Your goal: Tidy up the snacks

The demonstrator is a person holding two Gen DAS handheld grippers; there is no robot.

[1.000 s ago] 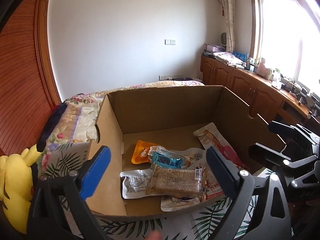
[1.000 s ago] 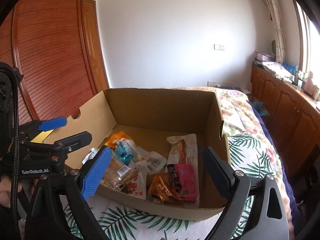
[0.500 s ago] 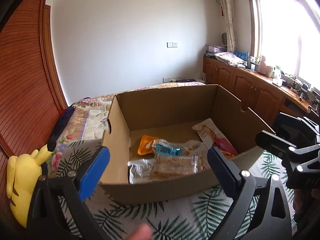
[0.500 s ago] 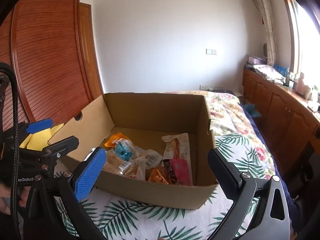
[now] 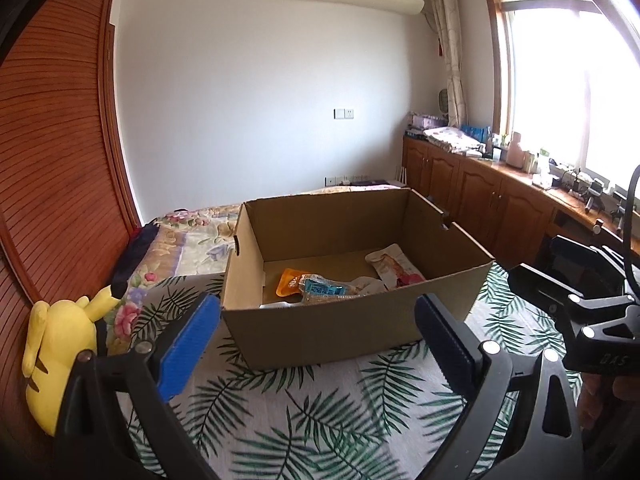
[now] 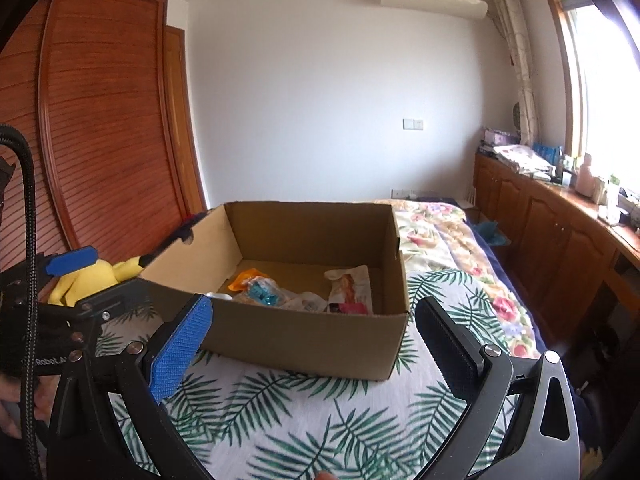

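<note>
An open cardboard box (image 5: 352, 328) (image 6: 304, 340) stands on the leaf-print bedspread. Inside it lie several snack packets: an orange pouch (image 5: 289, 280) (image 6: 245, 279), a blue-wrapped one (image 5: 322, 289) (image 6: 262, 292) and a white-and-pink bag (image 5: 394, 266) (image 6: 350, 288). My left gripper (image 5: 318, 344) hangs open in front of the box's near wall, nothing between its blue pads. My right gripper (image 6: 312, 344) is open too, empty, short of the box's near right corner. Each gripper shows at the edge of the other's view.
A yellow plush toy (image 5: 60, 344) (image 6: 92, 280) lies left of the box by the wooden wardrobe doors (image 6: 100, 120). Floral bedding (image 6: 436, 236) stretches behind the box. Wooden cabinets (image 5: 496, 208) with clutter run under the window on the right.
Both grippers have drawn back and up from above the box; the box now looks smaller and its near wall hides part of the snacks. Both stay open and empty.
</note>
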